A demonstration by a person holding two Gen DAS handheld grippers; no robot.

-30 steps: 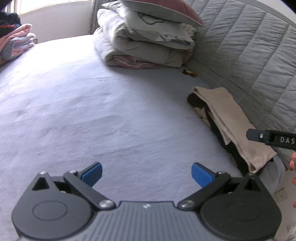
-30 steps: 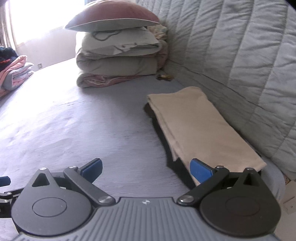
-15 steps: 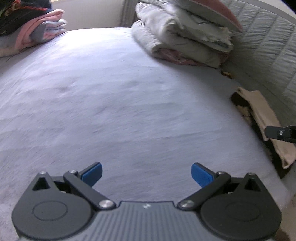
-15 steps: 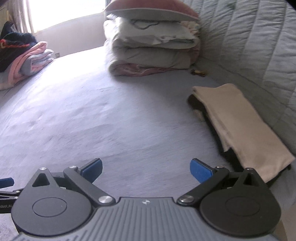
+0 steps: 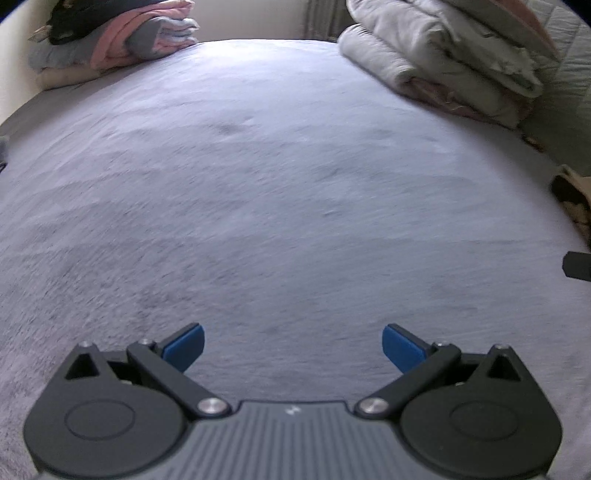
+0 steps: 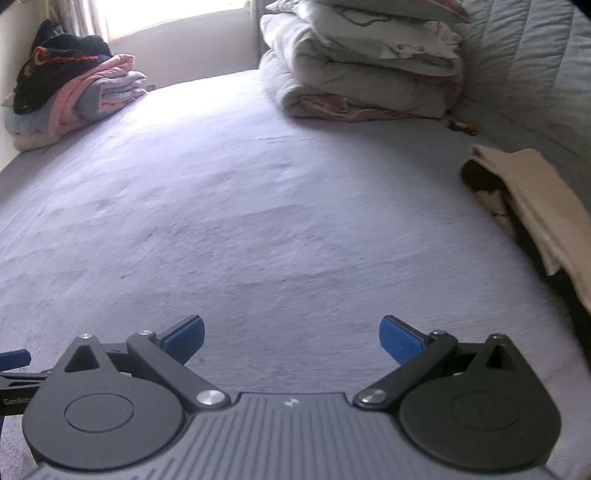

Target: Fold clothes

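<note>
A folded beige garment [image 6: 543, 206] lies on a dark one at the bed's right side, by the quilted headboard [image 6: 535, 74]; only its edge shows in the left wrist view [image 5: 576, 192]. A pile of pink, grey and dark clothes [image 6: 74, 96] sits at the far left corner, also in the left wrist view [image 5: 118, 33]. My left gripper [image 5: 293, 345] is open and empty above the grey bedsheet [image 5: 280, 192]. My right gripper [image 6: 291, 338] is open and empty above the sheet [image 6: 258, 206], left of the beige garment.
Stacked folded duvets and pillows [image 6: 362, 66] stand at the back right, also in the left wrist view [image 5: 450, 55]. A small brown item [image 6: 461, 125] lies by the headboard. Part of the left gripper [image 6: 14, 360] shows at the right wrist view's left edge.
Both grippers have swung left, away from the beige garment, which has slid toward the right edge of both views. The far clothes pile has come further into view. Both stay open.
</note>
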